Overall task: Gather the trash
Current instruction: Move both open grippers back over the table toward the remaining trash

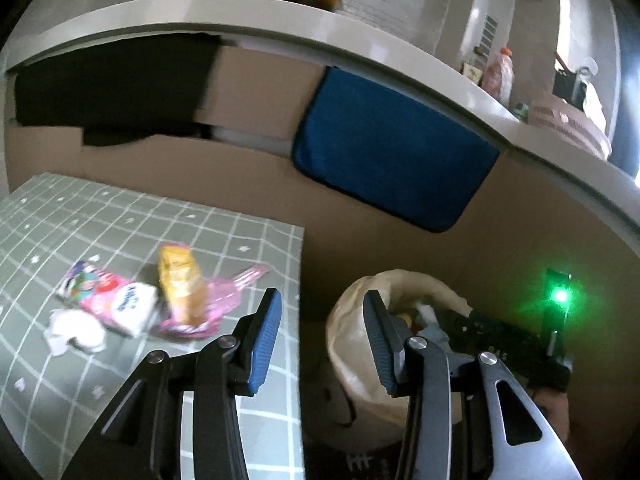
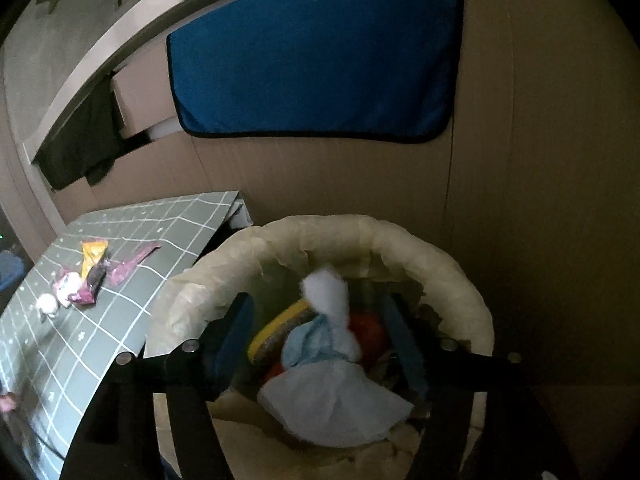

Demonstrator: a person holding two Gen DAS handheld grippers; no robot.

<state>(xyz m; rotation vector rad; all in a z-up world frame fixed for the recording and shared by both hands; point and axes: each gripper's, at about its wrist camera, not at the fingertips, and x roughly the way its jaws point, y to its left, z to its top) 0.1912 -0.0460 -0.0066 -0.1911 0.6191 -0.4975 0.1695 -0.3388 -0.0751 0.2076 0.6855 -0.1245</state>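
Several pieces of trash lie on the green checked table (image 1: 100, 220): a yellow wrapper (image 1: 182, 280), a pink wrapper (image 1: 228, 300), a pink and white packet (image 1: 116, 300) and a crumpled white tissue (image 1: 74, 332). My left gripper (image 1: 322, 300) is open and empty, just right of them at the table's edge. The bin with a cream liner (image 2: 400, 236) stands beside the table. My right gripper (image 2: 320, 324) is open over the bin's mouth. A white and pale blue tissue (image 2: 332, 396) lies between its fingers, which do not press on it.
A blue cloth (image 2: 316, 60) hangs on the cardboard wall (image 2: 520, 160) behind the bin. A white shelf (image 1: 280, 16) runs above it with a pan and bottles. The bin holds a yellow item (image 2: 276, 328) and something red (image 2: 368, 328). The right gripper's black body (image 1: 520, 356) shows a green light.
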